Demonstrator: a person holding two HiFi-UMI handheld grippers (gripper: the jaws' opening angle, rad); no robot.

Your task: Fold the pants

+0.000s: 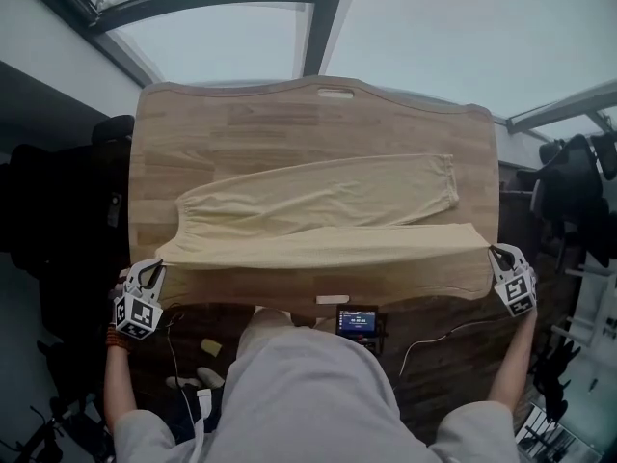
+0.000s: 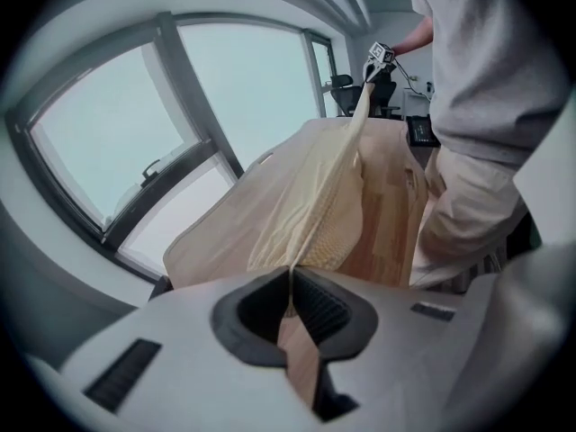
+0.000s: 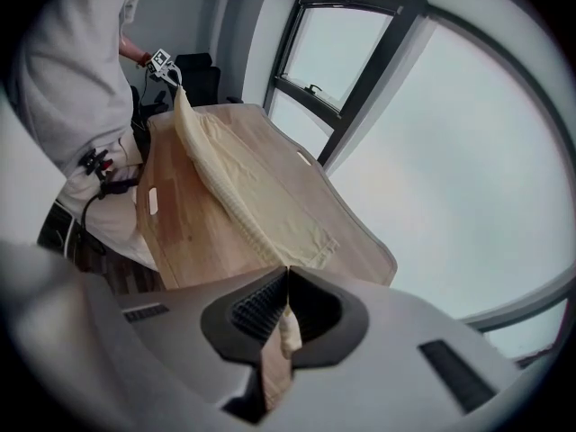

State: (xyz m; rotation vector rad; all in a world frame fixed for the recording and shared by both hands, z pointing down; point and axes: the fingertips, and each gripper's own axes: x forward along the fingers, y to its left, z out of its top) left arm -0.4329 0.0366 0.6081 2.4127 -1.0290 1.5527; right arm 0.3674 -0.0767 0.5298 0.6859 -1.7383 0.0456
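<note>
Pale yellow pants (image 1: 328, 201) lie lengthwise across the wooden table (image 1: 289, 123), waistband at the left and cuffs at the right. Their near leg is raised off the table and stretched taut between both grippers. My left gripper (image 1: 154, 270) is shut on the waist corner at the table's near left. My right gripper (image 1: 496, 253) is shut on the near cuff at the near right. In the left gripper view the pants (image 2: 315, 205) run from the jaws of the left gripper (image 2: 292, 286) toward the far right gripper (image 2: 373, 61). In the right gripper view the pants (image 3: 243, 187) lead from the right gripper (image 3: 286, 282) to the left gripper (image 3: 167, 64).
A small device with a lit screen (image 1: 358, 321) and a white cable (image 1: 434, 340) sit below the table's near edge, by the person's body. Dark chairs (image 1: 58, 220) stand left of the table, and more dark gear (image 1: 574, 191) to the right. Large windows (image 2: 135, 133) lie beyond the table.
</note>
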